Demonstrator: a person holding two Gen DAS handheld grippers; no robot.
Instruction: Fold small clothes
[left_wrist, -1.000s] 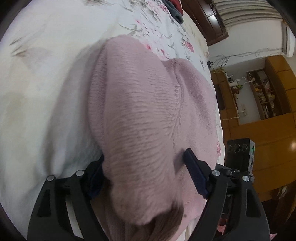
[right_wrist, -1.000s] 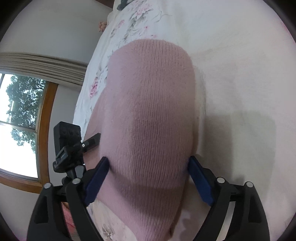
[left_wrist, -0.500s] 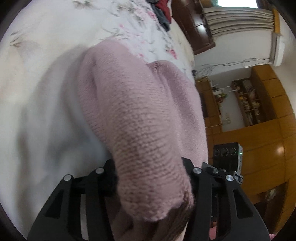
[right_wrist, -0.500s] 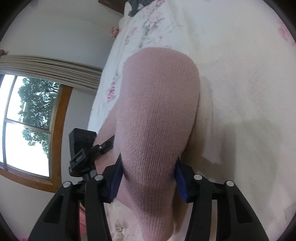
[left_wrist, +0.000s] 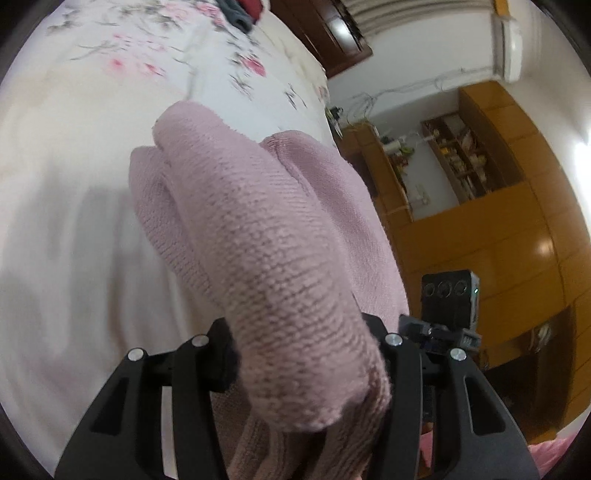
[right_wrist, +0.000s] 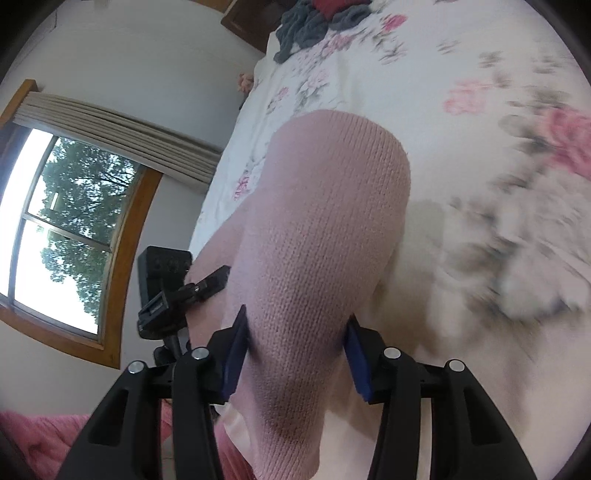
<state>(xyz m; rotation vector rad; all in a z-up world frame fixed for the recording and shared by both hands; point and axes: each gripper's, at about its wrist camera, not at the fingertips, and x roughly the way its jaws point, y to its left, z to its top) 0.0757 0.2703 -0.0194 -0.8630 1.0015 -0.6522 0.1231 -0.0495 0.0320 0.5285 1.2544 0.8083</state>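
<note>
Pink knitted garment (left_wrist: 280, 266): I hold it clamped in left gripper (left_wrist: 299, 354) and right gripper (right_wrist: 295, 339), lifting one edge above floral bedsheet (right_wrist: 480, 92) for folding.

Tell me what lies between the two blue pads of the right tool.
In the right wrist view, a fold of the pink knitted garment fills the gap; the right tool is closed on it.

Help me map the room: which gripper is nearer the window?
Left. The left gripper lies between the right gripper and the window; both are shut on the pink knit.
</note>
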